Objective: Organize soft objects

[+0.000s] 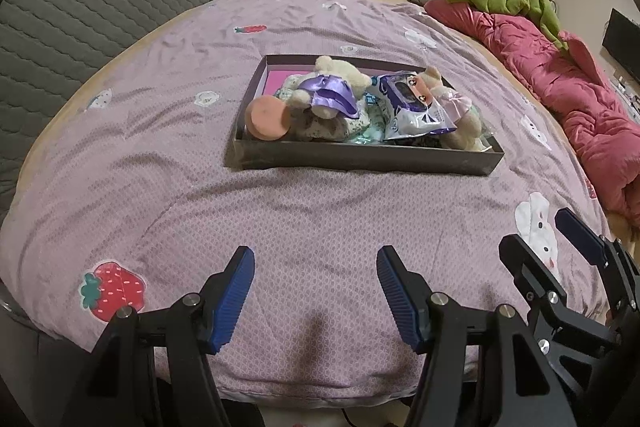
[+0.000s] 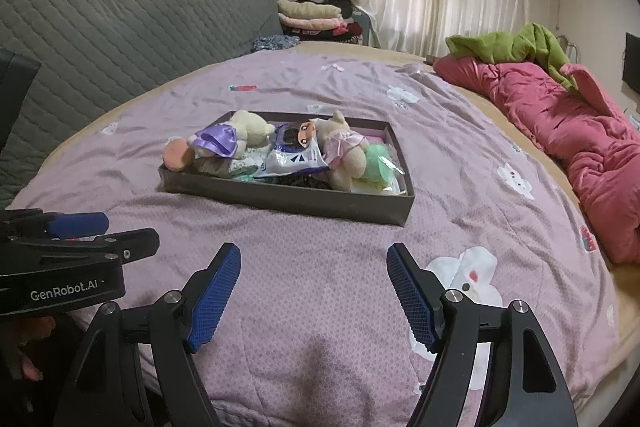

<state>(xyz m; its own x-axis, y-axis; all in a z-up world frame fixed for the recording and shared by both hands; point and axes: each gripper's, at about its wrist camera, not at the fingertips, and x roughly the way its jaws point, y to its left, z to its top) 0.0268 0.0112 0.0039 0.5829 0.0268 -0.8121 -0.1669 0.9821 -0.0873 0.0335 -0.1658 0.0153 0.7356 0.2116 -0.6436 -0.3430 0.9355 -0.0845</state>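
Tray (image 1: 360, 157) contents jumbled – lower items hidden, grippers' bases cropped

Both grippers, left gripper (image 1: 316, 293) and right gripper (image 2: 314, 297): black frames, ribbed blue pads, silver screws; white "GenRobot.AI" lettering.

The only words that could be read were "GenRobot.AI", printed in white on the black body of the left gripper (image 2: 80, 227) at the left edge of the right wrist view. The white and purple packet (image 2: 294, 155) in the box (image 2: 280, 201) carried a cartoon face and small marks, too blurred to read.
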